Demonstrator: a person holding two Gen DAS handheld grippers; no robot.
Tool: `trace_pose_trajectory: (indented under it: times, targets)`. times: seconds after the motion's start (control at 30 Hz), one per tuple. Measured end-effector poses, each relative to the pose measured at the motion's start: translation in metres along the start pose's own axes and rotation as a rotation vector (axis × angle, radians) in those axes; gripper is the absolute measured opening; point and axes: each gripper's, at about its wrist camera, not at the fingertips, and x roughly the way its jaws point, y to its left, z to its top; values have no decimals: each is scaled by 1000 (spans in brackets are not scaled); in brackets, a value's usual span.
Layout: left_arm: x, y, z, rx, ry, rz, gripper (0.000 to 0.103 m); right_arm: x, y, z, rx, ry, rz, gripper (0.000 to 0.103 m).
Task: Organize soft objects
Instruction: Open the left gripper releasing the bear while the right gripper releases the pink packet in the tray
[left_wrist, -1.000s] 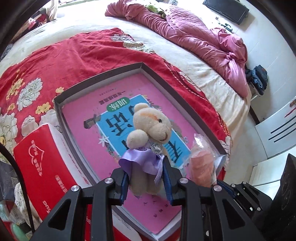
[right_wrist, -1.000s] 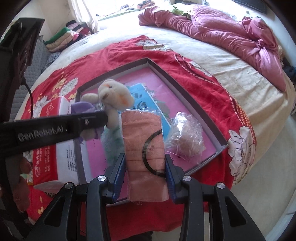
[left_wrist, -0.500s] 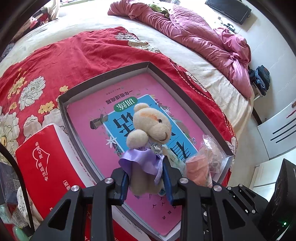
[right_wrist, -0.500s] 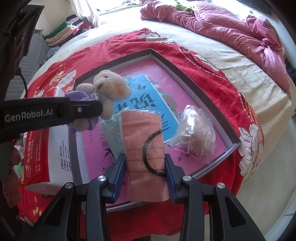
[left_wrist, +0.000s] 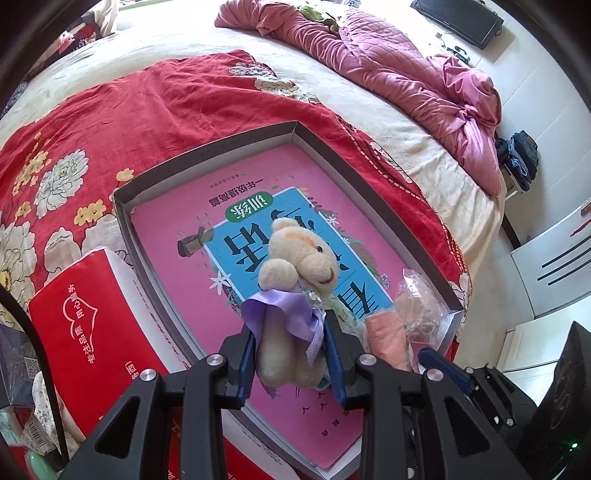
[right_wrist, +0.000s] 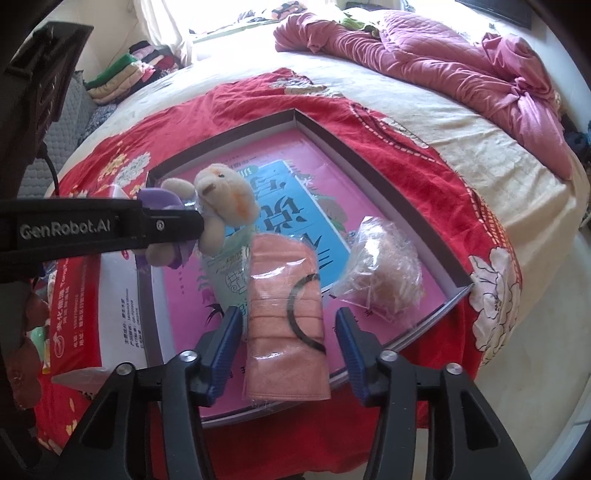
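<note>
At the far left a red tissue box (left_wrist: 85, 325) lies on the red flowered blanket (left_wrist: 155, 110), just beside the left wall of a shallow grey tray (left_wrist: 236, 142). A pink and blue book (left_wrist: 207, 240) covers the floor of the tray. The left gripper (left_wrist: 290, 356) is clamped tight on the lower body of a small teddy bear (left_wrist: 299, 258) with a purple ribbon, and holds it above the book near the tray's left side; the bear's head sticks up past the fingers. To its right, the right gripper (right_wrist: 288, 334) hangs over the tray's near edge. Its jaws are opening, and a pink cloth in a clear wrapper (right_wrist: 286, 317) stands between them with a gap on each side, so the pads no longer press on it. Further right, a crumpled clear bag (right_wrist: 380, 267) with something pale inside lies in the tray's near right corner. Beyond the tray, a bunched pink quilt (right_wrist: 443, 62) lies across the cream bed sheet (right_wrist: 498, 177).
</note>
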Motion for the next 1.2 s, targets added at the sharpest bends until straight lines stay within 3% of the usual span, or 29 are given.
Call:
trace_pose_trajectory:
  times: [0.23,0.43,0.57,0.77,0.93,1.2]
  targets:
    - [-3,0,-3,2,11,-10,35,-15,-5,-5,-9,4,-2,57]
    - [-9,-1,-6,12,8,-10,48,-24,-13,-18,-18,25,-14,58]
    - [-17,0,-9,10,-4,-20,50,-23,-18,-24,-30,43,-48,58]
    - [-36,0,-15,23,-38,-21,51,-9,-27,-16,-7,56,-89,58]
    - [-51,0,-20,35,-64,-27,58,-3,-31,-10,13,61,-117,60]
    - [-73,0,-28,39,-97,-11,63,-22,-24,-3,8,15,-111,60]
